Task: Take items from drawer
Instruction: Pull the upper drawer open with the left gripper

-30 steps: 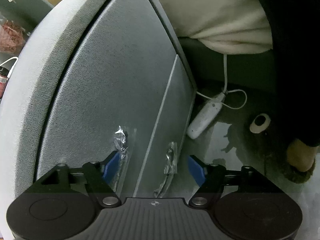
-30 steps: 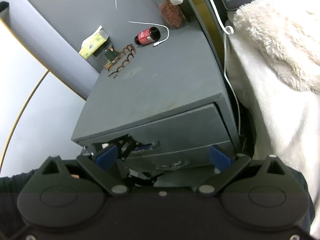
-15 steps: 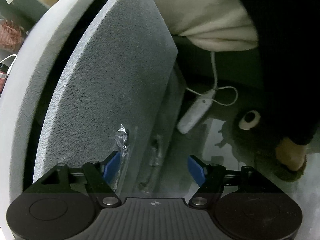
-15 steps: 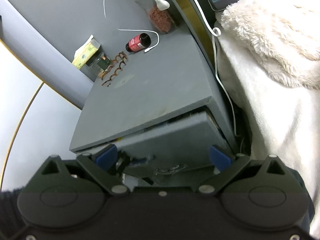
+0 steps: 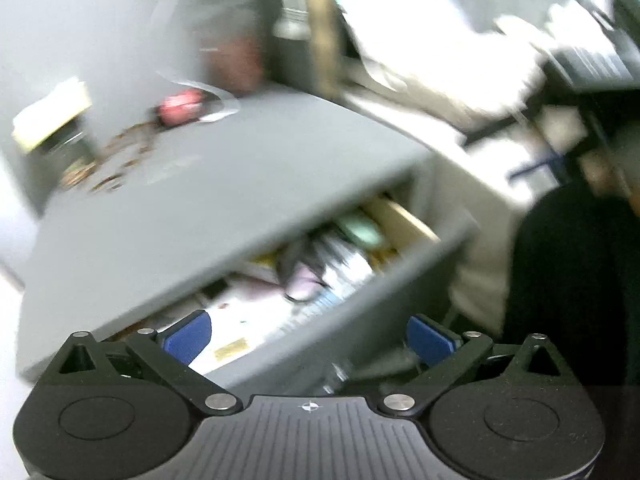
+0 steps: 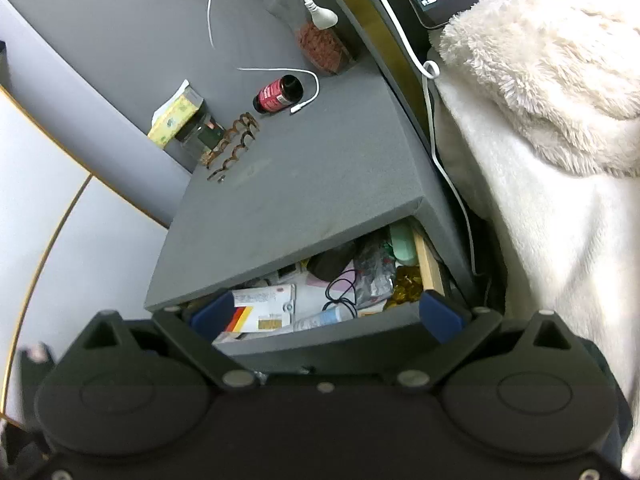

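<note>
Pulled out since the earlier frame, the top drawer [image 6: 320, 330] now stands open beneath the grey nightstand top [image 6: 288, 200], exposing its clutter: paper packets [image 6: 264, 306] at left, a black cable [image 6: 340, 292] in the middle, gold-wrapped items [image 6: 406, 286] at right. Left gripper [image 5: 310, 334] and right gripper [image 6: 326, 314] both hover near the drawer front, jaws wide, holding nothing. White blanket [image 6: 560, 120] lies far right.
</note>
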`<state>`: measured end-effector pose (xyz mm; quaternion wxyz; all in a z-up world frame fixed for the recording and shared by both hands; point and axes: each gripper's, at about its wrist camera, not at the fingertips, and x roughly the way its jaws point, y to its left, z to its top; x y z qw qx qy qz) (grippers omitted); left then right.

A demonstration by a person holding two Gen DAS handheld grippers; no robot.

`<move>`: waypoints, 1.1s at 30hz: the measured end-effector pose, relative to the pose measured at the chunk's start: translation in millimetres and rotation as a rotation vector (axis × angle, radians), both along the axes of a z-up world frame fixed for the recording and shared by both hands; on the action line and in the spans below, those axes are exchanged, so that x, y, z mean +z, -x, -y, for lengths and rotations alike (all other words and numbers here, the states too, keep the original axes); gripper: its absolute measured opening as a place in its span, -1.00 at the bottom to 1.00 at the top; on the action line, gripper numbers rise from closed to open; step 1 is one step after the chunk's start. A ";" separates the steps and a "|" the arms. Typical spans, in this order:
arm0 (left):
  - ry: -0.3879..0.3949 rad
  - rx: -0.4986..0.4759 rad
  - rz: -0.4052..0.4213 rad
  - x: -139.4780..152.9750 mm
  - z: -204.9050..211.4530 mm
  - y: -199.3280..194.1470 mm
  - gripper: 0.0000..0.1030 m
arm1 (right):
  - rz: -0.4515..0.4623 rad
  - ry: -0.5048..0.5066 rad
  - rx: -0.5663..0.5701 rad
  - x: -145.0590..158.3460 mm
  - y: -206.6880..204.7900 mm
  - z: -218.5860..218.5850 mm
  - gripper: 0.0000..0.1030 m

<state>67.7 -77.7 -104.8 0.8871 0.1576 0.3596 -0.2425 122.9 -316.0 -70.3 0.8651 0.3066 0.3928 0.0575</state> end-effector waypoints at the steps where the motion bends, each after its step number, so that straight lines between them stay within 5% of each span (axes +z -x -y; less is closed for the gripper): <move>1: 0.019 0.065 -0.009 -0.6 -5.6 -11.1 1.00 | -0.001 0.004 0.001 0.2 0.2 -0.7 0.94; 5: 0.003 0.275 -0.091 -18.3 -29.8 -53.7 1.00 | -0.002 0.024 0.000 1.8 1.1 -2.6 0.94; 10: 0.002 0.372 -0.241 -45.0 -59.1 -78.1 0.93 | 0.002 0.034 -0.014 4.9 2.7 -3.4 0.94; 14: 0.036 0.373 -0.265 -43.6 -68.2 -74.6 0.91 | 0.007 0.046 -0.021 10.1 3.6 -3.1 0.94; 33: -0.041 0.317 -0.344 -32.8 -67.7 -52.4 0.86 | 0.043 0.139 0.055 57.8 26.0 -15.4 0.99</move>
